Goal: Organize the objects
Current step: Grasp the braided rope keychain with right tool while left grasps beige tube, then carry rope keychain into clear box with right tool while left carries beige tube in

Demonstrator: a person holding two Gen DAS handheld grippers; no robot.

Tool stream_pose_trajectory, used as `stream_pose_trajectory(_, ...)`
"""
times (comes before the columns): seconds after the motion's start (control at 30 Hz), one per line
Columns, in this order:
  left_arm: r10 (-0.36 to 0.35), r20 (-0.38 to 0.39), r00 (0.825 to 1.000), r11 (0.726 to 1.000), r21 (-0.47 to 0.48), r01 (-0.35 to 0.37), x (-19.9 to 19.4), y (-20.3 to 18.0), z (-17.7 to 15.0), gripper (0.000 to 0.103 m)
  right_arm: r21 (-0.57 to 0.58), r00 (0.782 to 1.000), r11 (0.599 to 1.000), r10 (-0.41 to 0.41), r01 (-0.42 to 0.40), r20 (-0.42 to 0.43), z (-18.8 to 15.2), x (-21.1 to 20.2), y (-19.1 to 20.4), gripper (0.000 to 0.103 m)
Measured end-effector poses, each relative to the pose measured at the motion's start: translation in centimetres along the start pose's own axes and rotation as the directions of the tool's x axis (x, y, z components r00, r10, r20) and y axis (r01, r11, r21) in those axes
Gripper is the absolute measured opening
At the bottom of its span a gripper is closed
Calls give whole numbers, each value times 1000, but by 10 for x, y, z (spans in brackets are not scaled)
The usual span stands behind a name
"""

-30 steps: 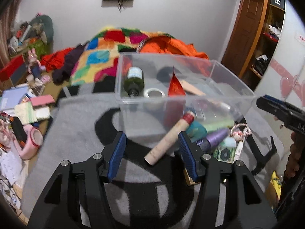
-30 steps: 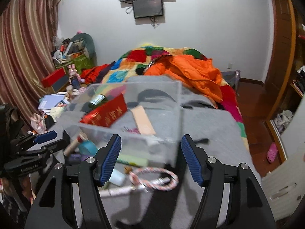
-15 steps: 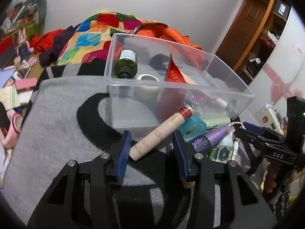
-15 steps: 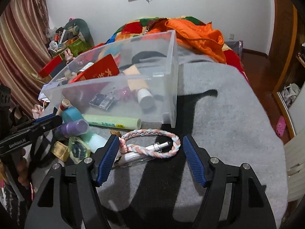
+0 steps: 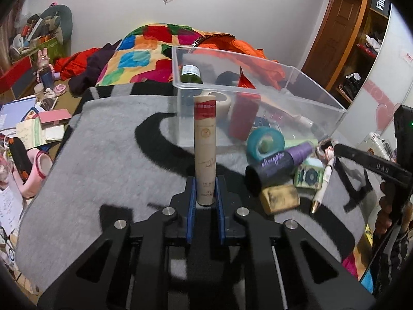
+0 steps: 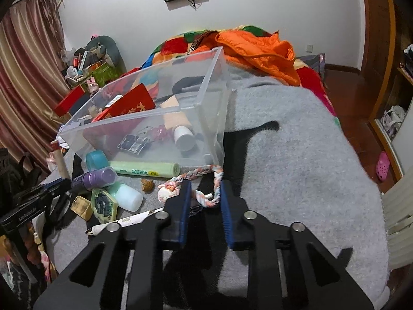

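Partly hidden pen (image 6: 134, 218) under gripper (image 6: 204, 196)

L claw (image 5: 205, 193) clamped tight, tilted down; R claw (image 6: 205, 196) likewise pinched, angled down

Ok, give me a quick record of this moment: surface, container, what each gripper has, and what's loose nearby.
surface: grey blanket
container: clear plastic bin, partly filled
left gripper: shut on beige tube with red band
right gripper: shut on braided pink-and-white cord
loose nearby: teal tape roll, purple bottle, green roll
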State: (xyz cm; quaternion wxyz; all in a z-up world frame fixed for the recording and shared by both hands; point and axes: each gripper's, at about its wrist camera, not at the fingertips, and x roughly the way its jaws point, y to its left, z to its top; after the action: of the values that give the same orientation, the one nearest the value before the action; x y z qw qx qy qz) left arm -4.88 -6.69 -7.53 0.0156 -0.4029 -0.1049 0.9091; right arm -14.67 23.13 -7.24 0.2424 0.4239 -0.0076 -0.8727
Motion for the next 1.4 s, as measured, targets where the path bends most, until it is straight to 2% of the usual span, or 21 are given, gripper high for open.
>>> stream_pose_trajectory(0.3, 14, 11, 1000, 1000, 4, -14, -12, 0, -7, 14, 30, 997, 999, -21, 19, 68, 2, -27, -13, 9)
stream_pose_trajectory(0.47, 10, 1, 1000, 999, 39, -10, -15, -8, -4, 14, 8, 994, 1000, -17, 16, 104, 6, -43, -7, 9)
stream_pose_trajectory(0.63, 24, -17, 1000, 998, 65, -23, -15, -13, 0, 15, -25, 998, 999, 27, -26, 63, 8, -39, 2, 12)
stream_pose_trajectory(0.7, 24, -26, 999, 998, 62, -23, -11, -13, 2, 24, -46, 998, 998, 34, -32, 46, 7, -33, 8, 21)
stream_pose_trajectory(0.8, 18, -44, 999, 998, 63, -15, -2, -13, 4, 28, -104, 999, 994, 39, -36, 26, 7, -21, 23, 31)
stream_pose_trajectory(0.9, 30, -66, 997, 997, 73, -25, 10, -12, 5, 29, -151, 999, 988, 36, -35, -2, 9, -7, 34, 32)
stream_pose_trajectory(1.03, 37, -57, 998, 997, 68, -33, 16, -11, 10, 28, -191, 998, 981, 0, -11, -56, 7, 18, 40, 32)
stream_pose_trajectory(1.13, 45, -45, 998, 997, 64, -42, 19, -10, 11, 27, -237, 997, 971, -55, 40, -55, 2, 26, 45, 24)
stream_pose_trajectory(1.2, 67, -30, 997, 995, 74, -65, 19, -11, 9, 15, -249, 997, 968, -47, 31, -57, 0, 24, 46, 11)
stream_pose_trajectory(1.4, 82, 0, 997, 994, 69, -82, 9, -12, 6, 14, -203, 1000, 979, -3, -3, -27, -1, 7, 36, 11)
